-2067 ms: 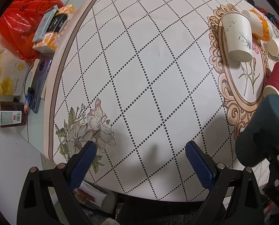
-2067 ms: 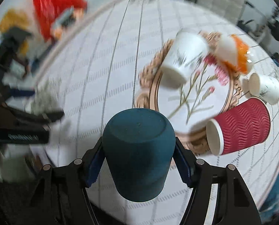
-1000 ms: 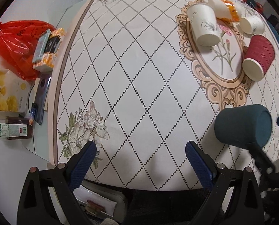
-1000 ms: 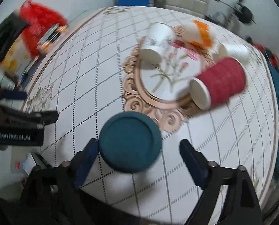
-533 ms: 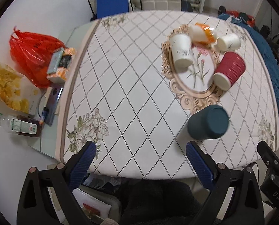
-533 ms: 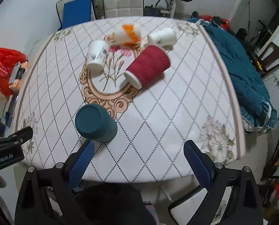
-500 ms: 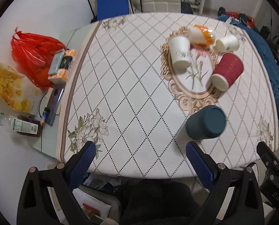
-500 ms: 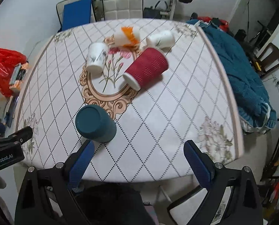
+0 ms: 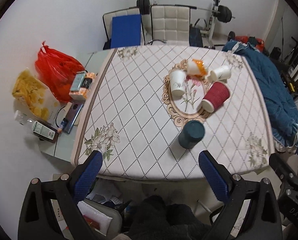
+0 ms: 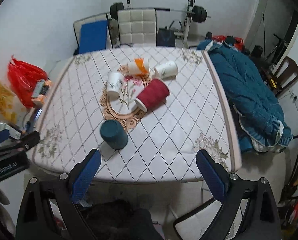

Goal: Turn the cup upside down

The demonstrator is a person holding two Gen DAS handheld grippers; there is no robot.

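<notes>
Right, teal cup (image 9: 191, 133) sits upside down on the tablecloth (image 9: 141, 108) just below the oval motif, w/ left gripper (image 9: 150, 172) & right gripper (image 10: 147, 169) both spread wide, empty, off the near edge.

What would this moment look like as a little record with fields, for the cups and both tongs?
teal cup: stands upside down on the table, base up, near its front edge, apart from the other cups
red ribbed cup: lies on its side, mouth toward the front
white cups: three, all tipped over, one with orange print
left tongs: open, holding nothing, off the table's front edge
right tongs: open, holding nothing, off the table's front edge
flip: looks done for the teal cup
</notes>
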